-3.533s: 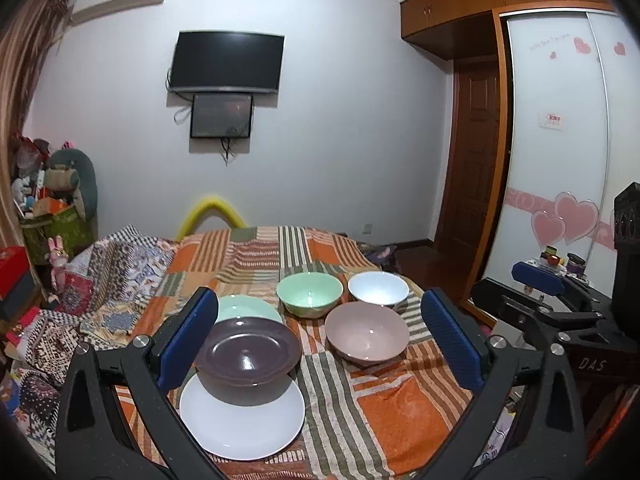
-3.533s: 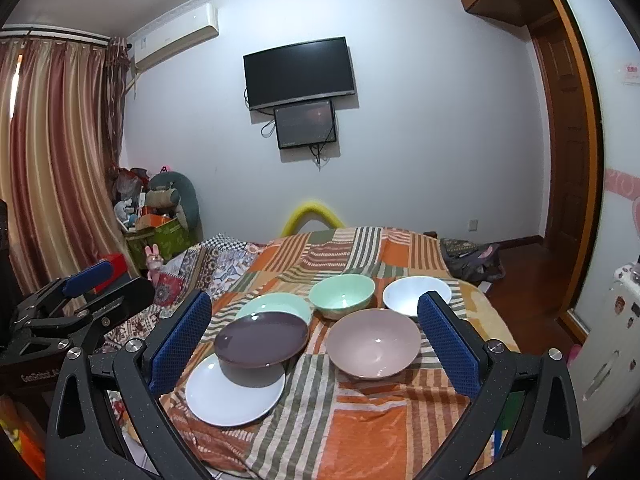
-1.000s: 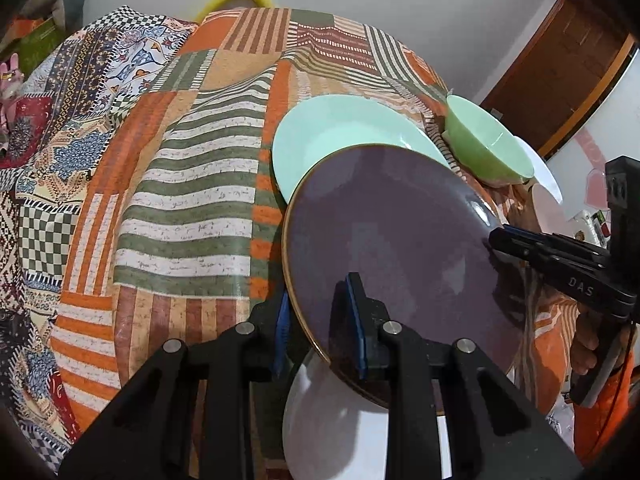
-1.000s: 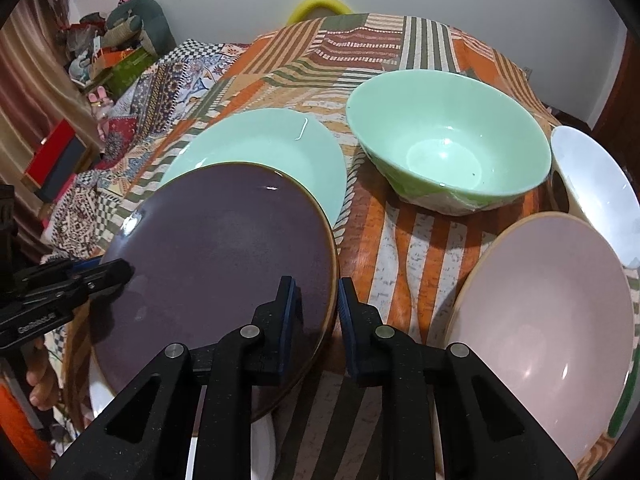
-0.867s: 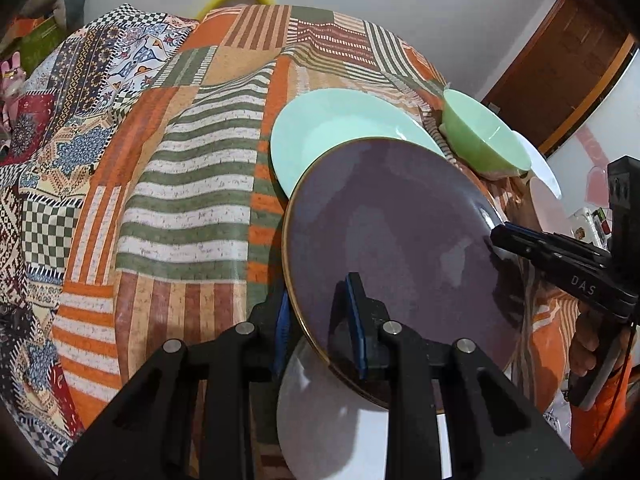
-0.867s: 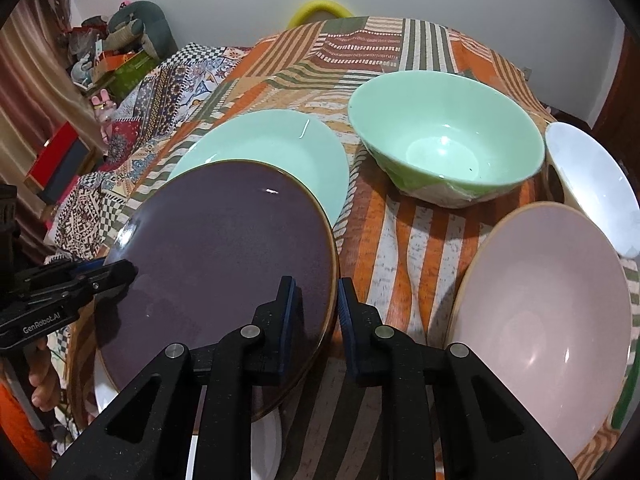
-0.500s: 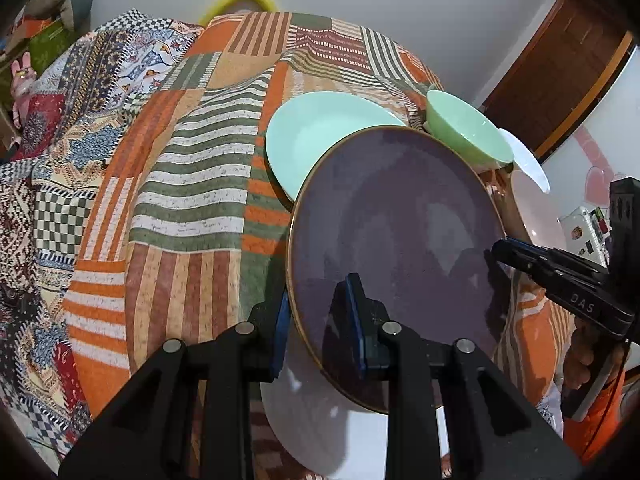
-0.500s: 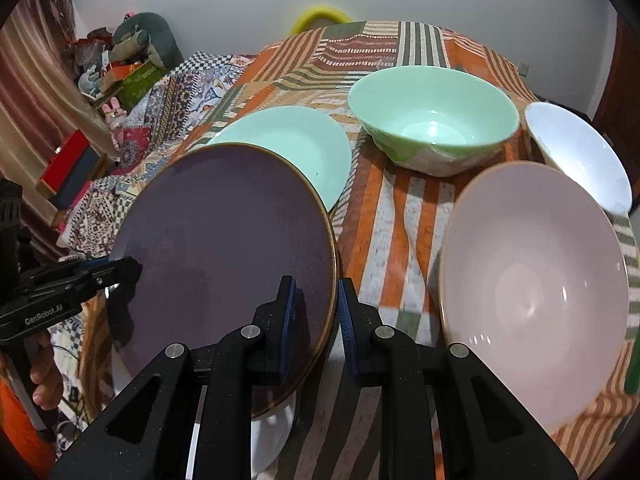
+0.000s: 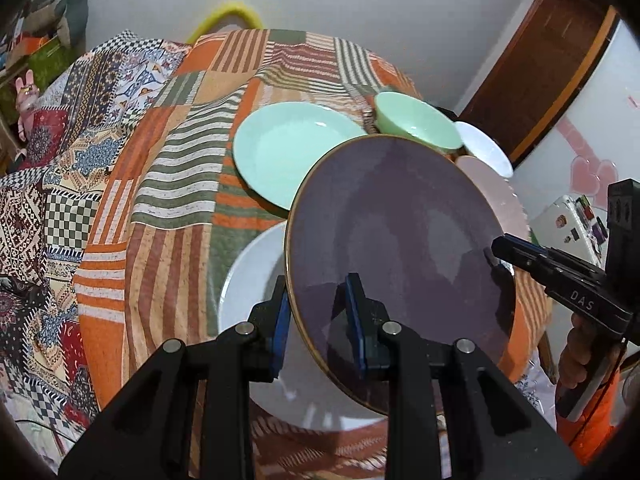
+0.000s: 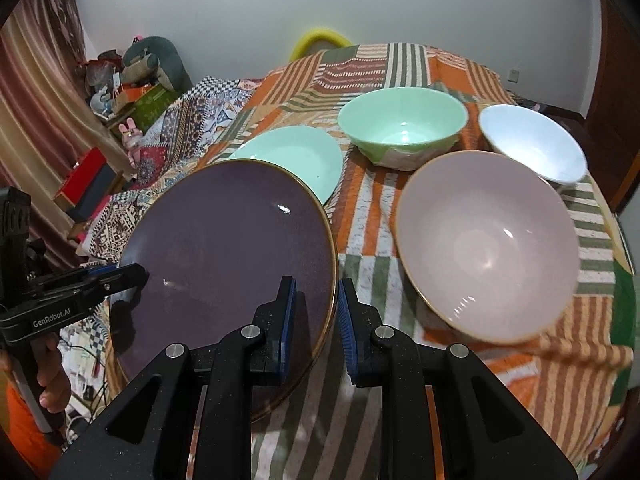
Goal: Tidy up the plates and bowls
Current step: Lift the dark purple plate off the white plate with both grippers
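A dark purple plate (image 9: 396,224) (image 10: 224,248) with a gold rim hangs tilted above the table, gripped on opposite edges. My left gripper (image 9: 316,292) is shut on its near-left rim. My right gripper (image 10: 316,284) is shut on its right rim and also shows at the plate's far edge as the right gripper (image 9: 494,248). Below the purple plate lies a white plate (image 9: 256,272), partly hidden. Behind it sit a mint plate (image 10: 292,156), a mint bowl (image 10: 400,124), a white bowl (image 10: 532,144) and a pink bowl (image 10: 488,240).
A striped orange and green patchwork cloth (image 9: 168,200) covers the table. Boxes and soft toys (image 10: 136,80) are piled at the left by a curtain. A wooden door (image 9: 552,64) stands at the right. A hand (image 10: 48,376) holds the left gripper's handle.
The purple plate has risen in both grippers and drawn toward the near table edge. More of the white plate under it shows, and the bowls look farther off.
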`<state>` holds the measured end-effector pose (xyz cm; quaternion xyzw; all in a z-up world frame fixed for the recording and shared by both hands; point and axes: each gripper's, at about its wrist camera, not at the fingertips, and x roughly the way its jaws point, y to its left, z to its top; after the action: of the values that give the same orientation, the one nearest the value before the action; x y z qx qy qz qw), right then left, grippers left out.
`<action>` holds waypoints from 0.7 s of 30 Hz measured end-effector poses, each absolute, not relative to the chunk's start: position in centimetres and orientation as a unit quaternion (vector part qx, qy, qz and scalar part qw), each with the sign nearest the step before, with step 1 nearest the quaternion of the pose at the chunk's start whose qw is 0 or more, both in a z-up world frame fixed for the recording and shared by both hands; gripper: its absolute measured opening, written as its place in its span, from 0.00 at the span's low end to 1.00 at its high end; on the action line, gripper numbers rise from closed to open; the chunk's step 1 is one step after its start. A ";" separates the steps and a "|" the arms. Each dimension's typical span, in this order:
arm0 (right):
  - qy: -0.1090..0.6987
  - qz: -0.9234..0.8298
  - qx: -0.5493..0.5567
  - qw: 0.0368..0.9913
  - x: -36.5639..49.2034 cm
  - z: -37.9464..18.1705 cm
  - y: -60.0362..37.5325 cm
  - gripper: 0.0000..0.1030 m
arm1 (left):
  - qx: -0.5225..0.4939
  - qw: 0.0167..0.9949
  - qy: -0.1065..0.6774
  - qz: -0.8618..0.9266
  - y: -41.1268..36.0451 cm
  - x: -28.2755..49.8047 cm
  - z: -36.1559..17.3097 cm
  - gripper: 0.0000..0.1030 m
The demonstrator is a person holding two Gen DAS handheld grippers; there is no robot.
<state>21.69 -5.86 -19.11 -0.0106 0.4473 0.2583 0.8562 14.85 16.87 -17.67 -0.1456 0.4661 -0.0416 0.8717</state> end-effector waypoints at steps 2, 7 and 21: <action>0.443 0.256 -0.006 0.859 20.9 -18.7 -6.7 0.19 | -0.140 0.874 0.464 -0.045 16.0 14.2 -17.0 0.25; 0.430 0.252 0.007 0.867 19.4 -17.7 -8.8 0.19 | -0.129 0.877 0.459 -0.051 13.5 12.9 -15.6 0.25; 0.414 0.224 0.035 0.881 16.3 -17.3 -14.3 0.19 | -0.100 0.870 0.477 -0.080 6.7 11.5 -15.2 0.25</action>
<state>16.32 -14.31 -17.32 0.0354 0.4142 0.2241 0.8815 11.51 6.69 -15.16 -0.1001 0.4766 -0.0799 0.8697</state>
